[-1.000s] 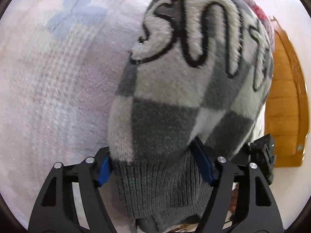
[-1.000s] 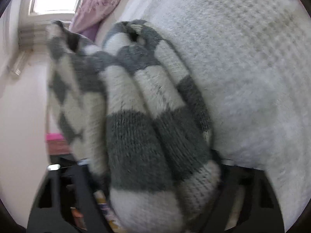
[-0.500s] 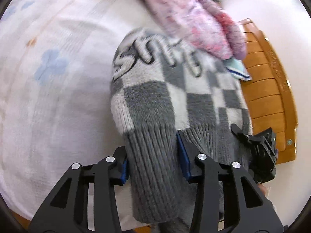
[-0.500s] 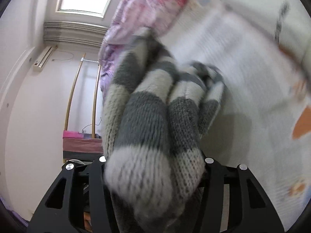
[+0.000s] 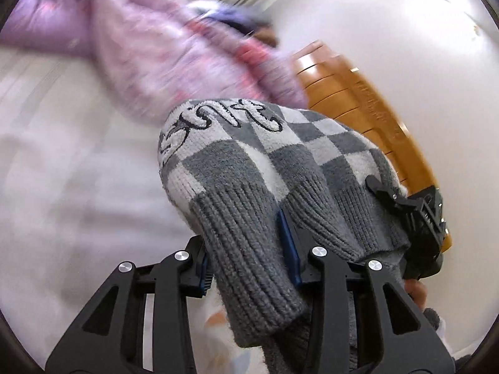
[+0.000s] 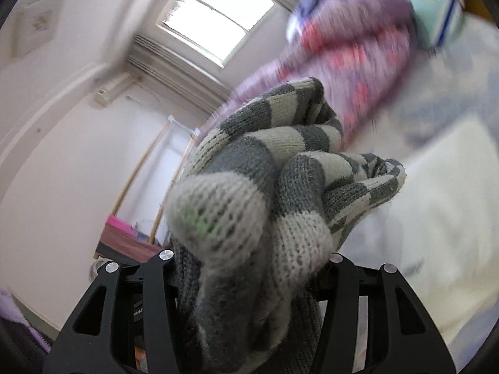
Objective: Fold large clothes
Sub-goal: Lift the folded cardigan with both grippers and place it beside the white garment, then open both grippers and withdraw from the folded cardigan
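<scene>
We hold a grey-and-cream checked sweater (image 5: pixel 280 162) up off the bed (image 5: pixel 62 187), bunched between our two grippers. In the left wrist view the left gripper (image 5: pixel 249 249) has its jaws narrowing on a thick fold of the sweater's ribbed grey hem (image 5: pixel 249 249), the blue pads pressing the knit from both sides; the hem hangs down past the fingers toward the camera. Above the hem, the checked body of the sweater rises away from us, with looping black-outlined cream lettering (image 5: pixel 218 118) on its upper part. At the sweater's right edge the right gripper (image 5: pixel 414 215) shows as a black clamp biting the same ribbed edge, with part of a hand (image 5: pixel 414 290) just below it.

In the right wrist view the right gripper (image 6: pixel 249 261) stands at about half its width, its jaws filled by a fat roll of the sweater (image 6: pixel 265 193), which bulges over both fingers and hides the pads. We read that as a hold on the knit.

Behind the sweater, a pink and lilac quilt (image 5: pixel 174 46) lies heaped on the bed, blurred. To the sweater's right stands the orange wooden headboard (image 5: pixel 358 99) against a white wall (image 5: pixel 389 31). In the right wrist view a bright window (image 6: pixel 215 25) sits above and left of the sweater, with a wooden rail (image 6: pixel 149 162) further left and lower.
</scene>
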